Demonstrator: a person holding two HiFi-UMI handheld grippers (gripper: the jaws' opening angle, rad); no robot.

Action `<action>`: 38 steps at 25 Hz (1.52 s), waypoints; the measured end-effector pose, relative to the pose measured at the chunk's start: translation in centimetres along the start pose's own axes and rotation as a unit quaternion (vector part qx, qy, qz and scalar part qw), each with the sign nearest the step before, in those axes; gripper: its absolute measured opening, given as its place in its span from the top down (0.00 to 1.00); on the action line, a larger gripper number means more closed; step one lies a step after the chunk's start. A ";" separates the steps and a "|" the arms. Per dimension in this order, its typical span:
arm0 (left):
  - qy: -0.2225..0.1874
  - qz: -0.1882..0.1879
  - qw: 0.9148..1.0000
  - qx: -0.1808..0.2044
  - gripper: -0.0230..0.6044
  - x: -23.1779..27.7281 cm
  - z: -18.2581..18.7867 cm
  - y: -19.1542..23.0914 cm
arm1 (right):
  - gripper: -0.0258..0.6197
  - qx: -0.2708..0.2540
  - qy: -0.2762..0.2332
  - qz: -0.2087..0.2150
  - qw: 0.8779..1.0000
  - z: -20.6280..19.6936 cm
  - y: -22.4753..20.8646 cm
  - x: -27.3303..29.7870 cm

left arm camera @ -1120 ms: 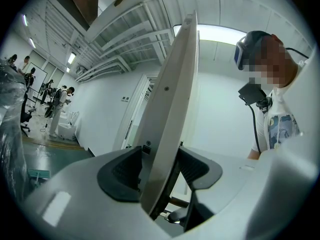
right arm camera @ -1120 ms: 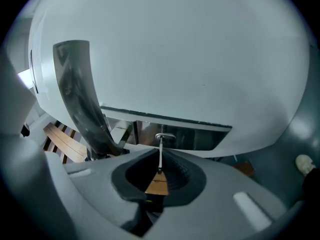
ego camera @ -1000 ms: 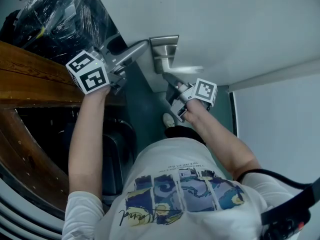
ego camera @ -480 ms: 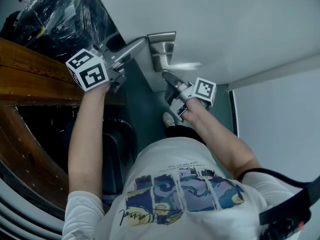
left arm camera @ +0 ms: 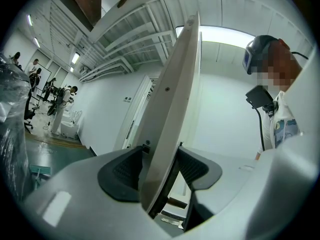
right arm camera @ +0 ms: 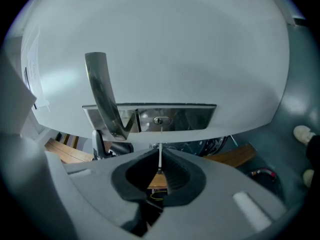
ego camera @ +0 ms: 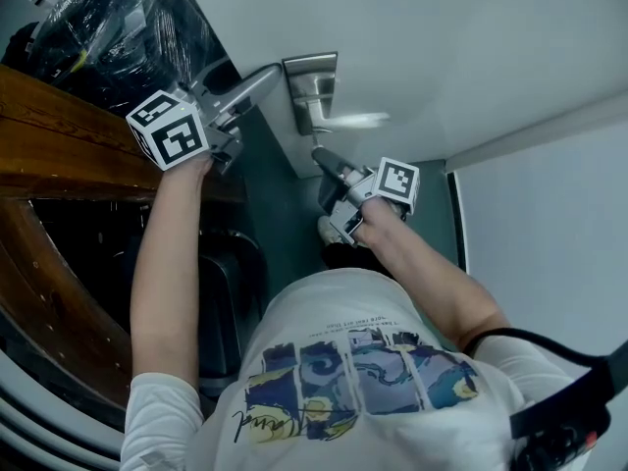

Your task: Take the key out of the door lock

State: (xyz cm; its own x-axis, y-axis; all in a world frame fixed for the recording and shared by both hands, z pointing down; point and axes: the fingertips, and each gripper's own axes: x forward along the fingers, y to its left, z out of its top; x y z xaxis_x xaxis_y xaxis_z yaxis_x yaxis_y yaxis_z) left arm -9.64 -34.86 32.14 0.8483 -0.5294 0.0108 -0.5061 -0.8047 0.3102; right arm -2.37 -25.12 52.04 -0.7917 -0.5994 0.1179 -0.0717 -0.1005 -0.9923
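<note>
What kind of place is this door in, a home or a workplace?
Probably a workshop or lab hall: past the white door is a high ceiling with strip lights, distant people by equipment, and plastic-wrapped goods.

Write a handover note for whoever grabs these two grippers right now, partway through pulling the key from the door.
Left gripper: clamped on the door edge, steadying the door.
Right gripper: shut on the key, blade pointing at the keyhole in the steel lock plate, beside the lever handle.
Done: key gripped. Whether its tip has cleared the keyhole is unclear.
Left: draw the key straight back, clear of the door.
</note>
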 end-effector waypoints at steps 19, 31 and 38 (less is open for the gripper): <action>-0.023 0.136 0.990 0.014 0.60 -9.3 -2.9 -3.6 | 0.92 -0.106 0.007 -0.033 0.994 -3.3 -1.4 -7.5; 0.017 0.143 0.990 0.002 0.62 -15.2 -9.1 -13.4 | 0.92 -0.264 0.035 0.003 0.964 -9.0 3.2 -11.7; 0.032 0.129 0.991 -0.016 0.63 -17.6 -11.7 -18.2 | 0.92 -0.284 0.030 -0.011 0.958 -11.6 3.9 -15.0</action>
State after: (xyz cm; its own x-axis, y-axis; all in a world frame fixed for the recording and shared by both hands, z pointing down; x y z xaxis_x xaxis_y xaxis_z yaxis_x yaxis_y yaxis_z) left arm -13.54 -7.73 37.38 0.6996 -0.6979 0.1536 -0.7036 -0.6351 0.3189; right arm 2.22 -7.30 46.00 -0.8186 -0.5537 0.1528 -0.3933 0.3464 -0.8516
